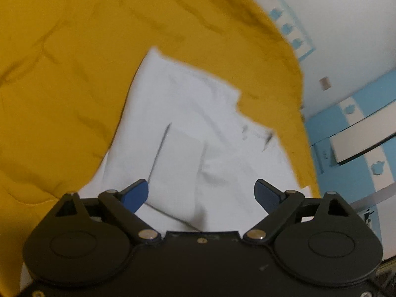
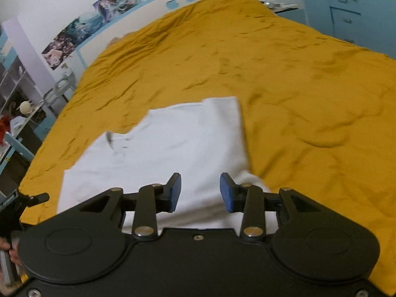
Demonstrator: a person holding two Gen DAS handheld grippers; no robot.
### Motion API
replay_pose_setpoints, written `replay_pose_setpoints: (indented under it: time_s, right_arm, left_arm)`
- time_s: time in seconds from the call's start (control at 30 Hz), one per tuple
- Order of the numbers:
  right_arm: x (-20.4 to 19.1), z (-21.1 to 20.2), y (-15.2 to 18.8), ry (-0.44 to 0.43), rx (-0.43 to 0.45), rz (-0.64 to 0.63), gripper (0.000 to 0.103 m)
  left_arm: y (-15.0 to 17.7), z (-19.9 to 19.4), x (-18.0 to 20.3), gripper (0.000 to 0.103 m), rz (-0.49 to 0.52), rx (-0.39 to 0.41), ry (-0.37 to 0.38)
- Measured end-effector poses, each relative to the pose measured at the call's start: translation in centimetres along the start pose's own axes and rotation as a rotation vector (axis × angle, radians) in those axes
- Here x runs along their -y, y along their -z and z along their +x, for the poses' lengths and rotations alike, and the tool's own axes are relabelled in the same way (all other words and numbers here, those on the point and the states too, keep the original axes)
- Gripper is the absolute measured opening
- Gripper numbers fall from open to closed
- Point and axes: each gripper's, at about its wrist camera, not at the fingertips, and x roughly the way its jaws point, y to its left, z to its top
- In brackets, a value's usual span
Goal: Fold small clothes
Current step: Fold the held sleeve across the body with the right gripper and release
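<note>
Both sets of jaws stand open and empty: the left gripper (image 1: 201, 193) hangs with its blue pads spread wide over a white garment (image 1: 188, 133), while the right gripper (image 2: 201, 193), its pads closer together, hovers above the near edge of the same white garment (image 2: 178, 143), which lies partly folded on a mustard-yellow bedspread (image 2: 284, 79) near the foot of the bed. The cloth looks thin and limp, with one side turned in and creases showing through. The next fold appears to call for each gripper to drop low onto the near hem, pinch all layers together at matching corners, and carry them over level, so the doubled edge lands square rather than dragging the lower layer askew across the soft, rumpled bedding.
</note>
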Motion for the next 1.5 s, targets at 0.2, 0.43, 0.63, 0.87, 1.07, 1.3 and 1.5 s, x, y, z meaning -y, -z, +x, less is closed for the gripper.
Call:
replay_pose_setpoints:
  time_s: [0.2,0.43,0.63,0.87,1.07,1.3,1.5]
  right_arm:
    - [2.0,0.5,1.0,0.006,-0.01,0.052,0.042]
    - [3.4,0.4,1.8,-0.002,-0.017,0.07,0.042]
    - [3.1,0.4,1.9,0.003,-0.013,0.049,0.043]
    - [2.3,0.9,2.4,0.06,-0.017,-0.043,0.046]
    - [2.2,1.9,1.7,0.127,-0.011,-0.086,0.046]
    - [0.1,3.1,-0.3,0.005,0.041,-0.098,0.046]
    - [-1.0,7.1,-1.0,-0.056,-0.003,-0.054,0.046]
  left_arm:
    - [-0.3,1.8,-1.0,0.085,-0.051,-0.007,-0.004]
    - [-0.9,1.7,-0.8,0.0,-0.029,0.023,0.004]
    - [-1.4,-5.2,0.4,0.0,0.052,0.212,0.117]
    - [-0.4,-3.7,-3.4,0.0,0.042,0.132,-0.014]
    - [0.5,-2.3,-3.8,0.009,0.055,0.102,-0.125]
    - [0.1,-4.1,2.6,0.055,0.258,0.195,-0.034]
    - [-0.5,0.9,2.9,0.057,0.253,0.114,-0.065]
